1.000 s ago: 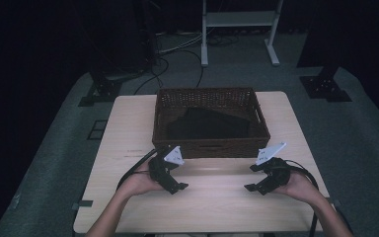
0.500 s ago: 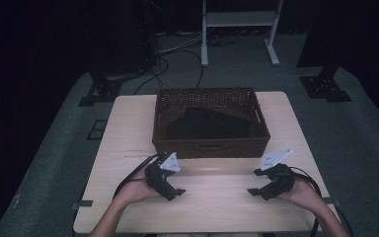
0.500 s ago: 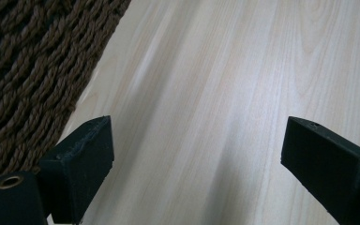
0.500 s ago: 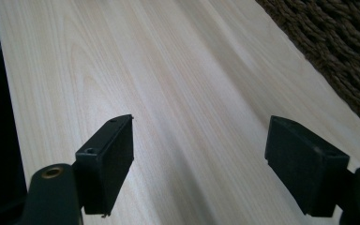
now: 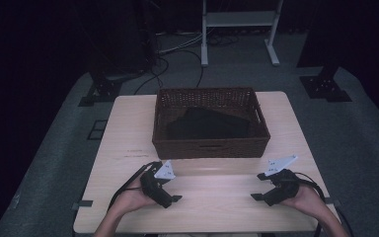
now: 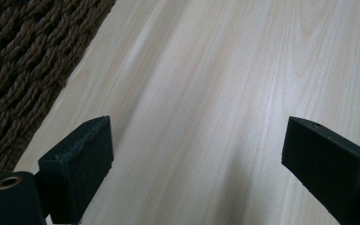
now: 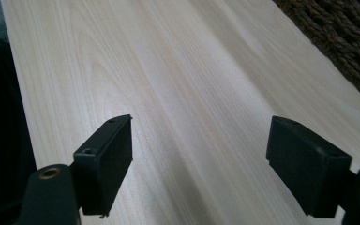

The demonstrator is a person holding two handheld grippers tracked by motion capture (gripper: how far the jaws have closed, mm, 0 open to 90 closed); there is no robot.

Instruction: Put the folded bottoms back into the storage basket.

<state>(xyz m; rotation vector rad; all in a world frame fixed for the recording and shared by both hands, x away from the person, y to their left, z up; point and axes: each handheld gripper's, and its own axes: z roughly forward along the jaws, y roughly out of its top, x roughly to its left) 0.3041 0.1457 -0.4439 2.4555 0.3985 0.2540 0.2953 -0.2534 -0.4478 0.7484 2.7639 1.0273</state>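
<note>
A dark brown wicker basket [image 5: 209, 143] stands in the middle of the light wooden table [image 5: 128, 128], with a black cloth [image 5: 207, 123] lying inside it. My left gripper [image 5: 171, 193] hovers low over the table's front left, held by a hand, with its jaws pointing inward. My right gripper [image 5: 258, 186] mirrors it at the front right. In the left gripper view the left gripper [image 6: 197, 159] stands open over bare wood. The right gripper [image 7: 199, 159] is likewise open, with nothing between its fingers.
The basket's woven wall [image 6: 23, 61] runs past the upper left of the left gripper view and the basket wall [image 7: 342, 33] past the upper right of the right gripper view. A white metal stand [image 5: 237, 29] and cables [image 5: 172, 54] lie on the grey floor beyond the table.
Both hands have drawn back from the basket toward the table's front edge and sunk a little lower. Both pairs of jaws stay wide apart.
</note>
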